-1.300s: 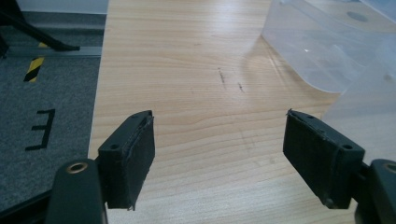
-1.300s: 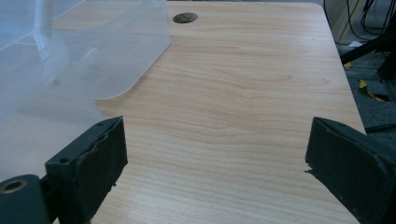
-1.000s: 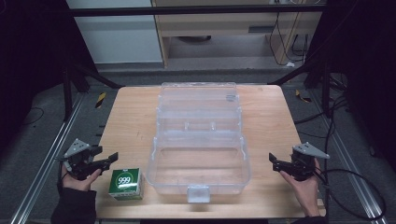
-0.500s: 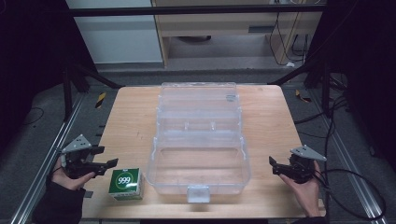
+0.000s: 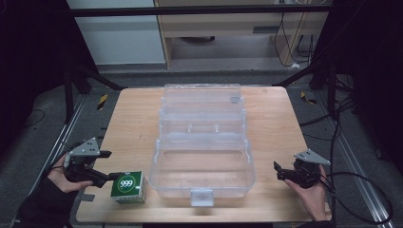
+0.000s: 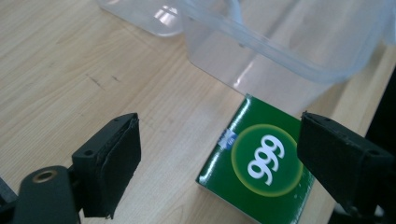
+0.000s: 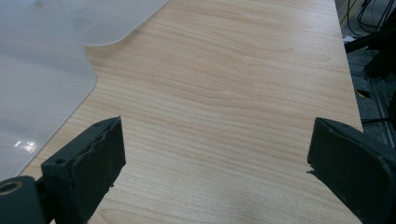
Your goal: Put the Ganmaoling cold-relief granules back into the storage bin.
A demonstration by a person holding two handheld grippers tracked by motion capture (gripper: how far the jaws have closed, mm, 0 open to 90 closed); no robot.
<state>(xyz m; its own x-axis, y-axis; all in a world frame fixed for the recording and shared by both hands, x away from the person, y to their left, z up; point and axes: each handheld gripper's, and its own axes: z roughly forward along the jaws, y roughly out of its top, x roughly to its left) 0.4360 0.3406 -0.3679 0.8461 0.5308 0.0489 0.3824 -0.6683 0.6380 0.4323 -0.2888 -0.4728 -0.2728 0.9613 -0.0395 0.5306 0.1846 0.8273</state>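
I've got the left gripper (image 5: 105, 165) lined up on the green box (image 5: 128, 186), jaws spread wide and gripping nothing. In the left gripper view the green box (image 6: 261, 165) sits flat on the table (image 6: 70, 70) btwn the two pads, closer to the right-hand pad, w/ the "999" logo face up. Neither pad touches it as far as I can tell, though the right-hand one looks very near the box edge and the angle is poor there.

The box lies at the front-left of the table, just beside the front-left corner of the clear plastic case (image 5: 202, 142), which stands open w/ its lid laid back toward the far side. The case looks empty inside.

The right gripper (image 5: 281, 170) hangs at the front-right, apart from the case, jaws released and wide, bare wood btwn them in the right gripper view; the edge of the clear plastic case (image 7: 42, 70) shows at upper left.

My read: early stage. Approach to the box is about done; closing on it, lifting it and, I'd guess, putting it into the case and shutting the lid are all left.
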